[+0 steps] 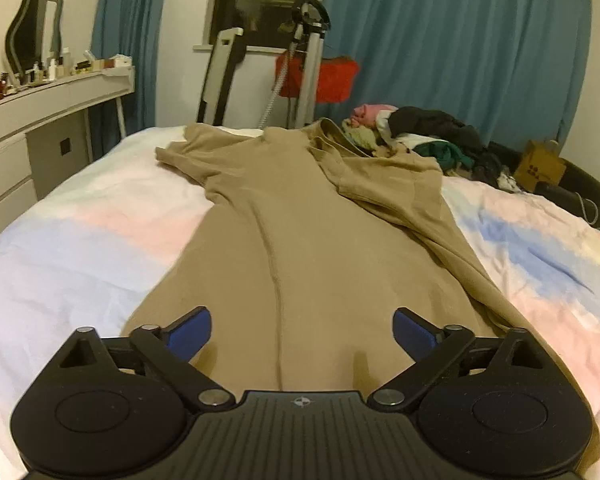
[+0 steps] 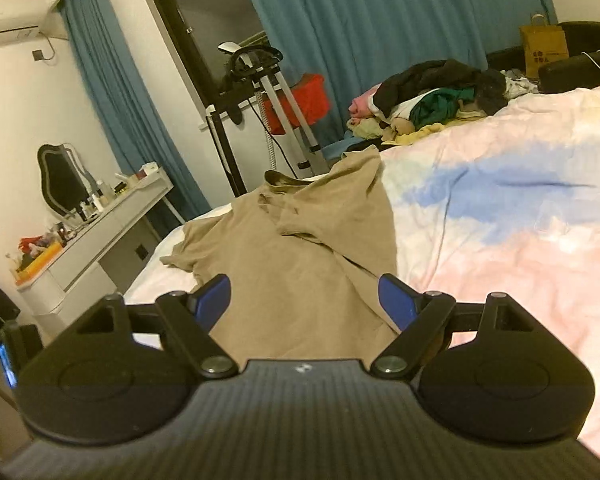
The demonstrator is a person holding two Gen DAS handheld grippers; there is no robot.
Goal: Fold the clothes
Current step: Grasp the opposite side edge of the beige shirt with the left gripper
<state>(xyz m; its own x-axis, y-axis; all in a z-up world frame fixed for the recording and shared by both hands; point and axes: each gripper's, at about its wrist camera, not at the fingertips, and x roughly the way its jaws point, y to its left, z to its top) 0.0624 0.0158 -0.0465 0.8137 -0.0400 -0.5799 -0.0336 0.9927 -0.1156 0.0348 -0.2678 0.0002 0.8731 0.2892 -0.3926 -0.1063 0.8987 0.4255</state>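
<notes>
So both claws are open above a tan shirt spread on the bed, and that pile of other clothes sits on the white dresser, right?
Not quite. The pile of clothes sits on the bed beyond the tan shirt, not the dresser, as the right wrist view shows. Both the left claw and the right claw are open.

A pastel bed (image 1: 80, 248) carries a tan shirt (image 1: 300, 248) and clothes pile (image 1: 420, 132).

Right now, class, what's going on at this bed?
A person holding two grippers is folding laundry. A tan shirt lies spread on the pastel bedspread, one sleeve side already folded inward. The left gripper and right gripper both hover above the shirt's near end, jaws wide apart, gripping nothing. A pile of unfolded clothes waits at the bed's far end.
</notes>
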